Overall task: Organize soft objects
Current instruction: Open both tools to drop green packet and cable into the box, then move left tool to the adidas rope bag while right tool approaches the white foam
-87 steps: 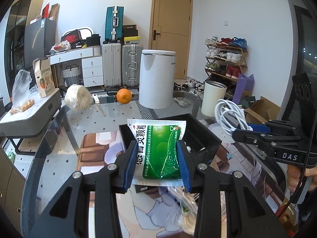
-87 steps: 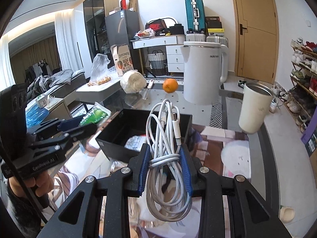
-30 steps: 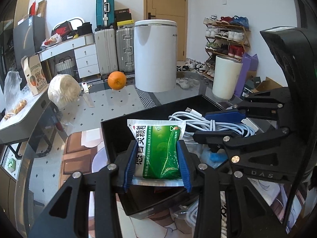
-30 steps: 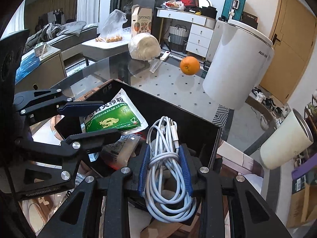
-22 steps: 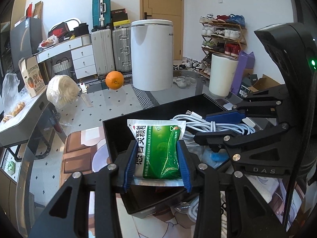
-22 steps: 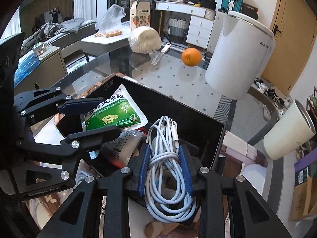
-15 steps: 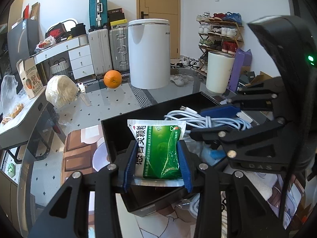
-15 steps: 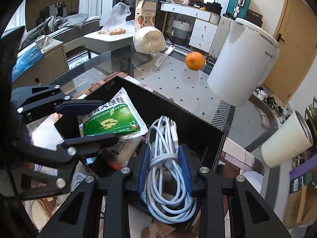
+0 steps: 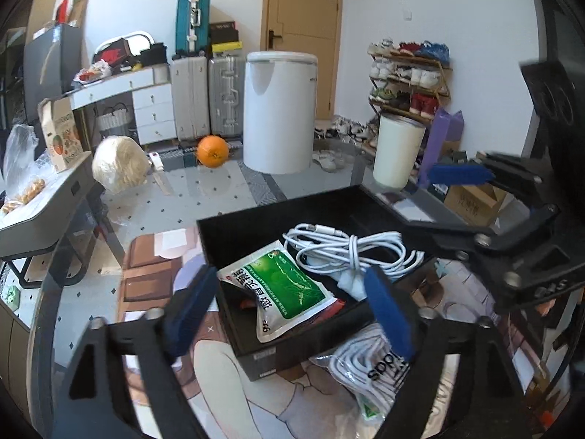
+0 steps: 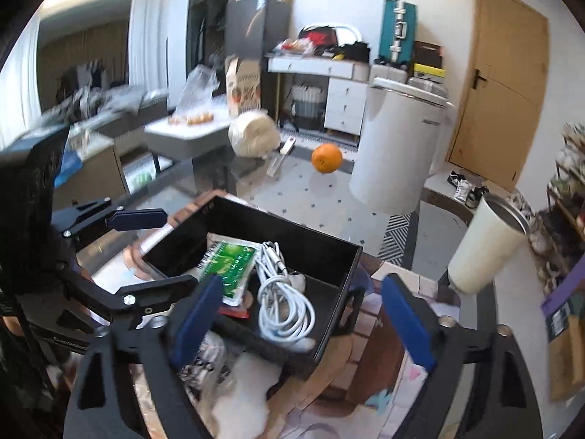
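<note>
A: Status, left side first; the left gripper (image 9: 289, 309) has its jaws spread wide with nothing between them; the green sachet (image 9: 281, 287) lies in the black bin (image 9: 256, 223), its lower end draped over the near wall.

B: Hazard: the sachet may slide out over that wall onto the tabletop (image 9: 175, 197); cause would be its slick film and the overhang.

A: Centre; the white cable bundle (image 9: 347, 252) rests inside the bin, touching the sachet; a loop could snag a blue pad if either tool drops low.

B: Right side; the right gripper (image 10: 303, 318) also has wide, empty jaws just above the bin's near edge; a clipped rim would shift the bin; the plastic bag (image 9: 369, 369) waits outside, near the front wall.
</note>
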A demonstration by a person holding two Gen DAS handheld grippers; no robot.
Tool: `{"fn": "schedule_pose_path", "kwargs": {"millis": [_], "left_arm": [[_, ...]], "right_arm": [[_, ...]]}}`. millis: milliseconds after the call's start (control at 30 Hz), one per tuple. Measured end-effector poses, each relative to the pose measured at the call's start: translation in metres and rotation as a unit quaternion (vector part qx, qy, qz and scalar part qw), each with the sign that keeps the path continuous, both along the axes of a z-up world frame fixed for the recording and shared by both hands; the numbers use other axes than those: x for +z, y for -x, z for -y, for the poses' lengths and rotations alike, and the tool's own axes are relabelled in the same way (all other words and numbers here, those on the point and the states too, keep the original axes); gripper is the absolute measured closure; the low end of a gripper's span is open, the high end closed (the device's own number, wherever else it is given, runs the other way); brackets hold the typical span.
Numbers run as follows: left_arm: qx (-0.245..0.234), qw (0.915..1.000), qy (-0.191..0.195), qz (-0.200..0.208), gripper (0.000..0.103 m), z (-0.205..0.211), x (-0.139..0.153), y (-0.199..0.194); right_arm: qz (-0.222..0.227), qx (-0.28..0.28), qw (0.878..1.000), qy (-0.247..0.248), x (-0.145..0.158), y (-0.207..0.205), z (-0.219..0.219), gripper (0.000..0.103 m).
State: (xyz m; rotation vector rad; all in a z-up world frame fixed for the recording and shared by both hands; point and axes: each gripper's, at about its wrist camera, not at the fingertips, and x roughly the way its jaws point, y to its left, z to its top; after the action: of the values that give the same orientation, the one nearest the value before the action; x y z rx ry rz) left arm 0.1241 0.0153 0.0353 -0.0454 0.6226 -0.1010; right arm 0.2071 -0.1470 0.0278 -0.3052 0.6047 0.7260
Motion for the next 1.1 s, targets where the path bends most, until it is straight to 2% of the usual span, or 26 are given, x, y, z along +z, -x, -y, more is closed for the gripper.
{"fn": "schedule_pose_path", "kwargs": {"millis": [33,100,333,567,733,1100], "left_arm": [[0.004,1.0,0.001,0.008,0.005,0.0,0.003,0.005],[0.011,0.9998,0.001,0.019,0.0,0.001,0.008,0.013],[0.028,0.9986,-0.005,0.046,0.0,0.002,0.02,0.04],[0.04,0.9978,0.009,0.053,0.0,-0.001,0.016,0.057],[0.045,0.9978,0.013,0.047,0.0,0.002,0.008,0.063],[0.048,0.9983,-0.009,0.032,0.0,0.014,-0.006,0.068]], "right_arm": [[-0.004,-0.004,1.0,-0.007,0.0,0.003,0.003,0.003],[-0.008,-0.014,1.0,-0.025,0.001,0.009,0.011,0.001],[-0.04,-0.043,0.996,-0.067,-0.004,0.019,0.031,0.001],[-0.05,-0.051,0.995,-0.072,-0.016,0.036,0.041,0.001],[-0.04,-0.048,0.997,-0.05,-0.021,0.042,0.042,0.001],[-0.034,-0.04,0.998,-0.041,-0.023,0.046,0.043,0.001]]}}
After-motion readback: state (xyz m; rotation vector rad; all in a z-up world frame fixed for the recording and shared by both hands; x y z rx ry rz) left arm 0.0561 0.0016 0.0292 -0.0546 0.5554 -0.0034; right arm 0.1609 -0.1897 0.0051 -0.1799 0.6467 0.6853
